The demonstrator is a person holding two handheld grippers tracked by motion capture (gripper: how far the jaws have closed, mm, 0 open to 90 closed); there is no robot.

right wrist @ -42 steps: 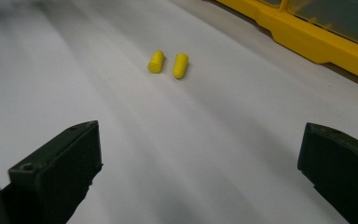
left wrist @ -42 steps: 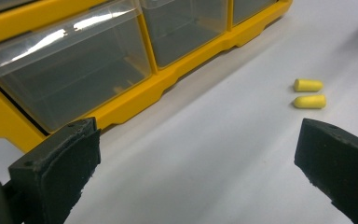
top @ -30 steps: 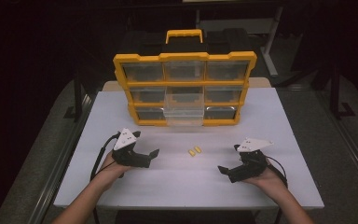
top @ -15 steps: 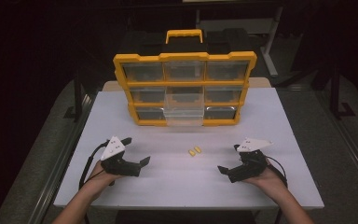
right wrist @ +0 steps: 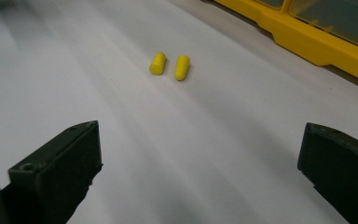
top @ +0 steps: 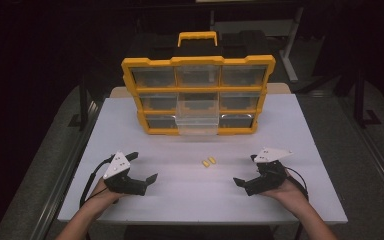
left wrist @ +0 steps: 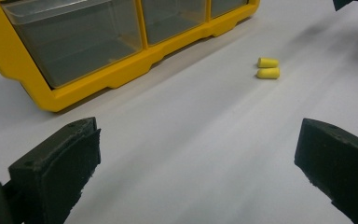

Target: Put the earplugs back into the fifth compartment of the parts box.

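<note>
The left gripper [top: 139, 176] sits low over the white table [top: 190, 192] at about 8 o'clock from the table's middle, its jaws spread wide with nothing between them. In the left gripper view the two yellow earplugs [left wrist: 267, 68] lie side by side, just touching or nearly so, up at 1 o'clock from the jaws and well apart from them. In the high view the earplugs [top: 208, 161] rest on bare tabletop near the middle, at 6 o'clock from the yellow drawer organizer [top: 198, 95], whose clear centre drawer [top: 197, 116] stands pulled out.

The right gripper [top: 245, 177] rests at about 4 o'clock, jaws likewise wide and empty; in the right gripper view the earplugs [right wrist: 169, 65] lie ahead at 11 o'clock.

The step appears to be reaching for one plug. To do it well, pick one gripper only, come in low, straddle a single plug across its short width, and close gently, since foam likely squashes and rolls. Keep the other jaw tip clear of the neighbouring plug.
</note>
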